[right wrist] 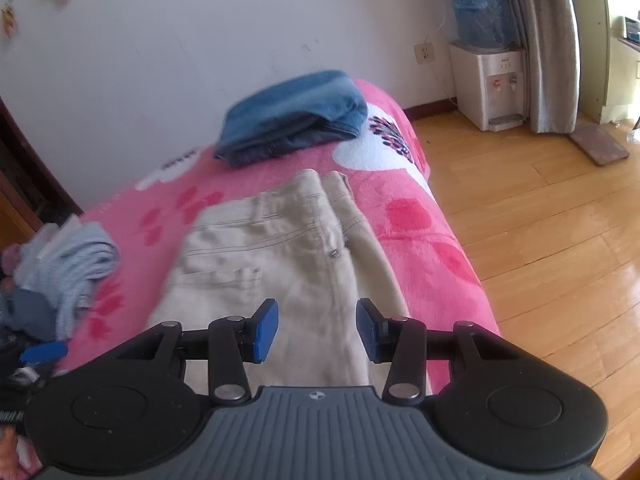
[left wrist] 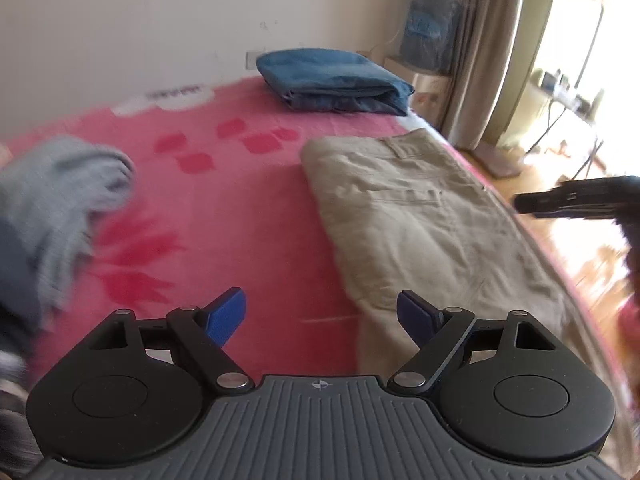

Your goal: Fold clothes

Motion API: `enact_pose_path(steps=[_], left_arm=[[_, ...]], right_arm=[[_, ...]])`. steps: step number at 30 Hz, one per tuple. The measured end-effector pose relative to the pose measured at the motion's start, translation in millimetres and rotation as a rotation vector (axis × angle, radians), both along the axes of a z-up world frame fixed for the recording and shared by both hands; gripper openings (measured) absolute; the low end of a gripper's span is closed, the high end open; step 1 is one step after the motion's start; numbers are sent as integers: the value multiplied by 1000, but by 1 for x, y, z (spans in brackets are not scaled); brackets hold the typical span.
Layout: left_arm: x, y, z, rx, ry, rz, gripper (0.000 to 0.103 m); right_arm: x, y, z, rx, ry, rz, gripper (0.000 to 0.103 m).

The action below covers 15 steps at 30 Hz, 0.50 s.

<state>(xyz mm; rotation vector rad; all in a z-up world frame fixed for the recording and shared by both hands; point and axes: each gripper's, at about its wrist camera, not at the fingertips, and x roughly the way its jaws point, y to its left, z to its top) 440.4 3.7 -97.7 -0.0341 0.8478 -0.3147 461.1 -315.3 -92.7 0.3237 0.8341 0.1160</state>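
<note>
Beige trousers [left wrist: 416,216] [right wrist: 276,256] lie flat on the pink bed cover [left wrist: 224,184] [right wrist: 416,236], waistband toward the wall. My left gripper [left wrist: 320,316] is open above the cover, just left of the trousers' near end, nothing between its blue pads. My right gripper [right wrist: 317,328] hovers open over the near part of the trousers, empty. A black part of the right gripper [left wrist: 580,198] shows at the right edge of the left wrist view. Folded blue jeans [left wrist: 336,80] [right wrist: 292,116] sit by the wall. A crumpled light-blue garment [left wrist: 60,196] [right wrist: 68,264] lies at the left.
The bed's right edge drops to a wooden floor [right wrist: 540,232]. A water dispenser [right wrist: 488,84] and curtains [right wrist: 548,40] stand in the far corner. Dark clothes [right wrist: 28,312] pile at the left edge. The white wall [right wrist: 160,60] runs behind the bed.
</note>
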Motion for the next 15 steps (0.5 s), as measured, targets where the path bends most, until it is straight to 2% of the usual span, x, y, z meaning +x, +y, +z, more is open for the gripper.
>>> enact_pose_path(steps=[5, 13, 15], left_arm=[[10, -7, -24, -94, 55, 20, 89], [14, -27, -46, -113, 89, -20, 89], [14, -31, -50, -117, 97, -19, 89]], right_arm=[[32, 3, -15, -29, 14, -17, 46], [50, 5, -35, -17, 81, -26, 47], [47, 8, -31, -43, 55, -21, 41]])
